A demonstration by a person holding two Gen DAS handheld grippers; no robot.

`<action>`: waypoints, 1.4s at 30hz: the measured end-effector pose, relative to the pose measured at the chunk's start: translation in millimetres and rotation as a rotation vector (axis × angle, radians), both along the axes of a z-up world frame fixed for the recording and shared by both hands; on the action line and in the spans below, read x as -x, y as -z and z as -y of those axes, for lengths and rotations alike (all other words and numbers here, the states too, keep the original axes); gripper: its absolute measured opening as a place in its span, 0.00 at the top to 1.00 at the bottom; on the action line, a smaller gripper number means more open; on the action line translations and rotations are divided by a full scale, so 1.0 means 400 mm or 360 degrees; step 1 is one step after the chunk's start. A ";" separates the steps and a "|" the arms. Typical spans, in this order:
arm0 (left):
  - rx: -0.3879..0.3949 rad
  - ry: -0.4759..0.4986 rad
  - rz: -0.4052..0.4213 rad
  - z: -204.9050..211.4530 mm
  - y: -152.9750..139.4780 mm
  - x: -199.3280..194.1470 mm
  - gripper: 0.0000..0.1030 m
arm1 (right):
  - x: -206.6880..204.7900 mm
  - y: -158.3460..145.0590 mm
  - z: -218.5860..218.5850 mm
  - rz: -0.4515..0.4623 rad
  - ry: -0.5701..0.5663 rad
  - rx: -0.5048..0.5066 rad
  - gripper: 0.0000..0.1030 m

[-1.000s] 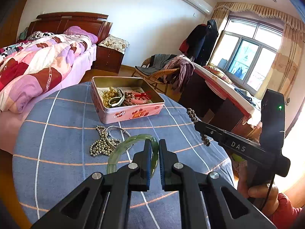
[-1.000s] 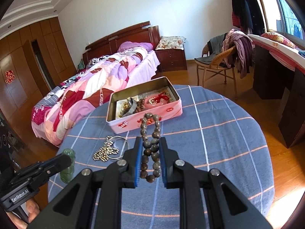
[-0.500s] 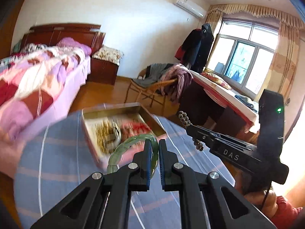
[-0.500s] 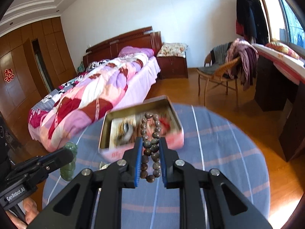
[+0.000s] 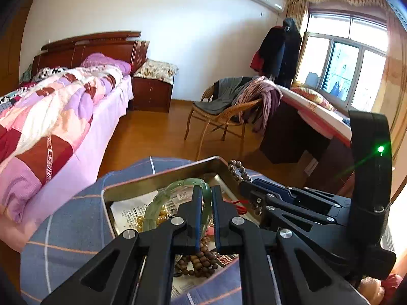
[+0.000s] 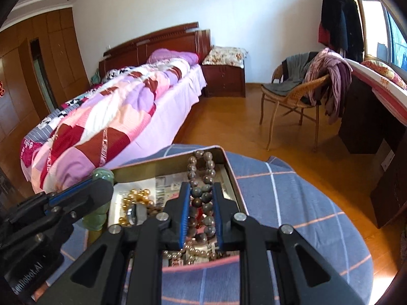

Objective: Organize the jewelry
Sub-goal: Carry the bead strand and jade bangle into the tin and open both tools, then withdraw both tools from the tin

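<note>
- Left wrist view: left gripper [image 5: 204,211] is clamped on a green jade bangle [image 5: 162,200], held over the open tin box [image 5: 162,175] on the blue checked tablecloth [image 5: 71,218]. Gold beads [image 5: 150,219] and brown beads [image 5: 201,264] lie inside the tin. Right gripper [image 5: 244,185] sits to the right, pinching dark beads.
- Right wrist view: right gripper [image 6: 201,216] grips a dark bead bracelet [image 6: 203,175] above the tin's right half; the bangle [image 6: 98,198] hangs at its left edge.

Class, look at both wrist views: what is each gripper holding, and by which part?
The left gripper pinches the green bangle across its rim. The right gripper grips the dark bead bracelet midway along its loop. Both hang over the tin.
</note>
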State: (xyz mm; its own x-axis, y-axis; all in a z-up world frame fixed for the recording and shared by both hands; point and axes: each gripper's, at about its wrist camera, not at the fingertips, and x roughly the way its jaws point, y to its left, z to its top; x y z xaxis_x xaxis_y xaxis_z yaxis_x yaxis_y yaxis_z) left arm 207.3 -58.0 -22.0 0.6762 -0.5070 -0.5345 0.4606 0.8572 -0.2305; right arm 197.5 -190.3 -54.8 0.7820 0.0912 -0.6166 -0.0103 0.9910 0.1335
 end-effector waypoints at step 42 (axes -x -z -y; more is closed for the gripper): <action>-0.0399 -0.0505 -0.0059 -0.130 0.006 0.271 0.20 | 0.231 -0.050 -0.032 0.0012 0.0055 0.0060 0.22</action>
